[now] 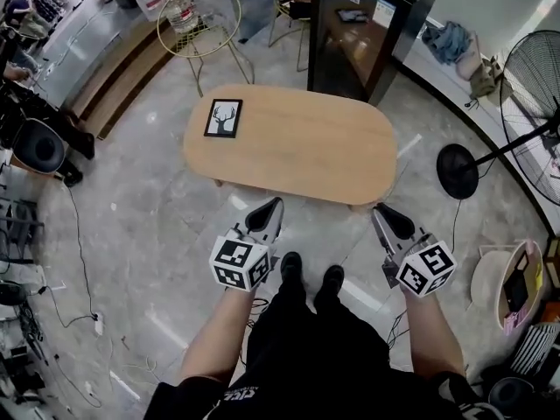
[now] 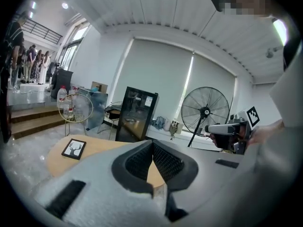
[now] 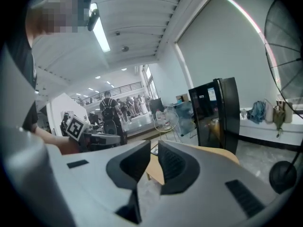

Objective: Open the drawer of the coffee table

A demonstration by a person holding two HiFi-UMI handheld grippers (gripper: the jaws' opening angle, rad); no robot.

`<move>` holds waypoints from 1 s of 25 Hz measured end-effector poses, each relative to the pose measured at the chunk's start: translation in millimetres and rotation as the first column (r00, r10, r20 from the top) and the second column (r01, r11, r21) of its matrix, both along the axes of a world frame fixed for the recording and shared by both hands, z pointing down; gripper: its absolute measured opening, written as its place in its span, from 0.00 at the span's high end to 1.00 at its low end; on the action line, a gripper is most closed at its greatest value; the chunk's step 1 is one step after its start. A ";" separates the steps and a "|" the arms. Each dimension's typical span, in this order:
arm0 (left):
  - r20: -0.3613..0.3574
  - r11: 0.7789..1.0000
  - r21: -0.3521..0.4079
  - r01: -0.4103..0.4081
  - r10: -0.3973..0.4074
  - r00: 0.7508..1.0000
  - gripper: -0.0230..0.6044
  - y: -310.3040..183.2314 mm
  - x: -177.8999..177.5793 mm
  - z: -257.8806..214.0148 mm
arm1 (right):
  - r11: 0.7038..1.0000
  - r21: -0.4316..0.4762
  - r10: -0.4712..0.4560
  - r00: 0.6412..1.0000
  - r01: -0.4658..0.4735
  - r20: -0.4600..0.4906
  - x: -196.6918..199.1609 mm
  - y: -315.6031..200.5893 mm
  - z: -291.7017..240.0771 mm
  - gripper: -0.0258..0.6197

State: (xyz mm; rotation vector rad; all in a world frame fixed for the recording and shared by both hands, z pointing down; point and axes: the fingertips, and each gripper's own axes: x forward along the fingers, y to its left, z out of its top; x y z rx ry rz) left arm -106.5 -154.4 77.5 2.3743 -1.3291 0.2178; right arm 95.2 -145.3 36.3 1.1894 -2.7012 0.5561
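Light wood forms the oval coffee table [image 1: 297,143], just ahead of both grippers on grey floor [image 1: 140,234], long axis running left to right in the head view; its drawer cannot be made out. The left gripper [image 1: 275,203] is closed on nothing; the right gripper [image 1: 380,210] is slightly parted, empty. Ceiling [image 2: 156,8] and blinds [image 2: 156,79] are shown by gripper views alone.

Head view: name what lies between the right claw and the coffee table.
Nothing but a short stretch of bare floor, seen in the head view, separates the right claw from the coffee table.
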 end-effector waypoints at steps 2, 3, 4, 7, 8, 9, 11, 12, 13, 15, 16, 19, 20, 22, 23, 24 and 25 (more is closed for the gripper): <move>-0.023 1.000 -0.011 -0.014 0.014 1.000 0.95 -13.2 -11.7 9.6 | 1.000 -0.019 0.015 1.000 -0.015 -0.013 -17.5 -9.4 4.7 0.87; -0.035 1.000 -0.018 -0.023 0.023 0.999 0.95 -16.6 -18.6 13.1 | 1.000 -0.022 0.020 1.000 -0.021 -0.010 -28.2 -10.6 4.4 0.87; -0.043 0.999 -0.022 -0.034 0.033 0.999 0.95 -19.0 -25.0 15.5 | 0.999 -0.020 0.025 1.000 -0.025 -0.005 -38.5 -10.3 2.7 0.87; -0.040 0.998 -0.010 -0.064 0.063 0.997 0.95 -33.3 -38.3 18.2 | 0.999 -0.009 0.050 0.999 -0.050 -0.006 -55.3 -14.7 0.3 0.85; -0.033 0.998 -0.004 -0.069 0.069 0.997 0.95 -39.5 -41.2 19.2 | 0.998 -0.013 0.061 0.998 -0.061 -0.009 -57.1 -16.8 2.2 0.84; -0.026 0.997 0.000 -0.071 0.071 0.997 0.95 -44.4 -43.7 20.8 | 0.997 -0.021 0.069 0.998 -0.069 -0.012 -58.2 -17.7 4.9 0.83; -0.017 0.997 0.000 -0.072 0.072 0.997 0.95 -49.3 -46.8 26.0 | 0.997 -0.033 0.075 0.997 -0.076 -0.020 -58.2 -17.4 10.6 0.81; -0.014 0.997 -0.003 -0.073 0.072 0.997 0.95 -50.4 -47.0 29.8 | 0.996 -0.036 0.075 0.997 -0.076 -0.025 -57.4 -17.9 13.0 0.81; -0.011 0.997 -0.009 -0.074 0.074 0.997 0.95 -51.4 -46.1 34.7 | 0.997 -0.038 0.073 0.997 -0.074 -0.027 -56.3 -19.1 15.5 0.81; -0.015 0.997 -0.031 -0.076 0.075 0.997 0.95 -52.9 -42.2 46.5 | 0.997 -0.046 0.066 0.998 -0.067 -0.022 -54.3 -21.3 22.7 0.80; -0.019 0.996 -0.044 -0.078 0.077 0.997 0.95 -53.5 -39.4 52.7 | 0.997 -0.051 0.061 0.998 -0.062 -0.020 -53.6 -21.6 27.5 0.79; -0.004 0.994 -0.066 -0.088 0.088 0.996 0.95 -54.3 -31.5 68.8 | 0.997 -0.058 0.052 0.999 -0.053 -0.015 -51.5 -19.3 44.2 0.76; 0.008 0.993 -0.069 -0.091 0.092 0.996 0.95 -54.2 -29.5 73.3 | 0.997 -0.058 0.054 0.999 -0.054 -0.008 -49.9 -18.1 50.3 0.76; 0.024 0.993 -0.074 -0.091 0.093 0.995 0.95 -54.0 -25.1 82.3 | 0.997 -0.059 0.054 0.999 -0.053 0.004 -44.6 -15.5 64.7 0.76; 0.026 0.993 -0.077 -0.087 0.089 0.996 0.95 -53.3 -22.4 87.9 | 0.997 -0.061 0.051 0.999 -0.051 0.004 -40.5 -14.2 73.9 0.76; 0.027 0.993 -0.083 -0.083 0.085 0.996 0.95 -51.9 -19.2 94.8 | 0.997 -0.063 0.049 0.999 -0.049 0.000 -35.5 -12.7 84.7 0.76; 0.030 0.993 -0.091 -0.080 0.083 0.996 0.95 -49.4 -15.6 103.0 | 0.996 -0.067 0.050 0.999 -0.050 -0.005 -29.7 -10.5 96.6 0.76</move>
